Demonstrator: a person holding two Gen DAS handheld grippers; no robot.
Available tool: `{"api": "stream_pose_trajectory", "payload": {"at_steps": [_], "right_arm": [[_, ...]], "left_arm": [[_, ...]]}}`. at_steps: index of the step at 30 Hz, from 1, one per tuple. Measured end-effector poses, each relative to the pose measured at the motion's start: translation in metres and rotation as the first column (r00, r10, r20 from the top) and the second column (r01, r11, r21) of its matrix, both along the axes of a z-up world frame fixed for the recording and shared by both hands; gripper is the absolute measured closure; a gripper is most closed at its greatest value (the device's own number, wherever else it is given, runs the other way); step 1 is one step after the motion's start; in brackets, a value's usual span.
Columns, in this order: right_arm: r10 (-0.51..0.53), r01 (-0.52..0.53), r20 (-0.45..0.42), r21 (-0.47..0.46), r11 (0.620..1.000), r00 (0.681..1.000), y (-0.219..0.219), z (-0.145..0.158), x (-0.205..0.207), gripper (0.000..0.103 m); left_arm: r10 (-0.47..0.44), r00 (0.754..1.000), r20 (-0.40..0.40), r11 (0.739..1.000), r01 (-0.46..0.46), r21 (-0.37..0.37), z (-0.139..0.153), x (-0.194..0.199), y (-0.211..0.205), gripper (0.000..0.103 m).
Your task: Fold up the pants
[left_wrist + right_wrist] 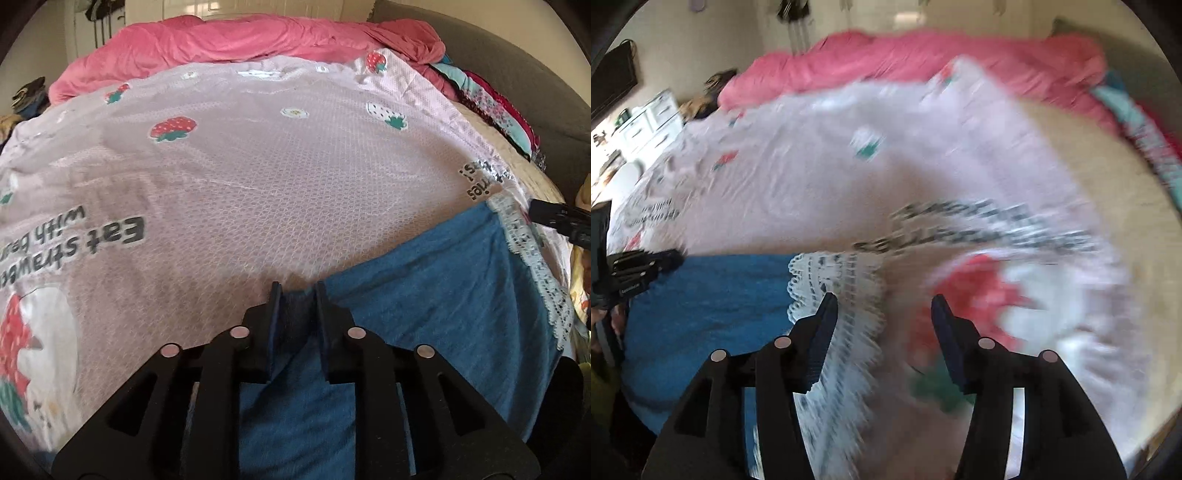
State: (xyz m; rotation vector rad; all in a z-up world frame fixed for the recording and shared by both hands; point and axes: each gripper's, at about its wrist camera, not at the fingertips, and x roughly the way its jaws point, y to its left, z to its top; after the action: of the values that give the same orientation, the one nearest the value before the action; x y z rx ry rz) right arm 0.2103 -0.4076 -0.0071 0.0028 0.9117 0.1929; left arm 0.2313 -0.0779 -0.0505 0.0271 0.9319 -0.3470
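Left wrist view:
left gripper: your jaws are pinched on a fold of the blue pants, at their upper left corner.
pants: flat on the pink strawberry sheet, lower right of frame; white lace hem runs down their right edge.
right gripper: only a black tip shows at the right edge, near the lace.
background: pink duvet bunched at the far side.

Right wrist view (blurred):
right gripper: your jaws stand apart, nothing pressed between them; left finger over the lace hem, right finger over the sheet.
pants: lower left, flat.
left gripper: at the left edge, on the pants' far corner.
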Motion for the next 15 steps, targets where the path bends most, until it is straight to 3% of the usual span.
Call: {"api": "stream_pose_trajectory", "payload": {"at_steps": [4, 6, 11, 15], "right_arm": [[-0.021, 0.017, 0.024, 0.142, 0.990, 0.999, -0.024, 0.017, -0.053, 0.047], [-0.020, 0.017, 0.014, 0.163, 0.986, 1.000, -0.026, 0.016, -0.077, 0.046], [0.008, 0.001, -0.036, 0.260, 0.966, 0.999, -0.021, 0.001, -0.132, 0.046], [0.020, 0.012, -0.087, 0.351, 0.936, 0.996, -0.021, -0.015, -0.145, 0.046]], "left_arm": [[0.018, 1.000, 0.016, 1.000, -0.018, -0.013, 0.013, -0.021, 0.013, 0.084], [0.031, 0.999, 0.031, 0.999, -0.031, -0.019, 0.022, -0.036, 0.020, 0.083], [0.060, 0.997, 0.044, 0.997, -0.057, -0.058, 0.034, -0.076, 0.034, 0.078], [0.074, 0.996, 0.050, 0.996, -0.072, -0.043, 0.034, -0.109, 0.041, 0.076]]}}
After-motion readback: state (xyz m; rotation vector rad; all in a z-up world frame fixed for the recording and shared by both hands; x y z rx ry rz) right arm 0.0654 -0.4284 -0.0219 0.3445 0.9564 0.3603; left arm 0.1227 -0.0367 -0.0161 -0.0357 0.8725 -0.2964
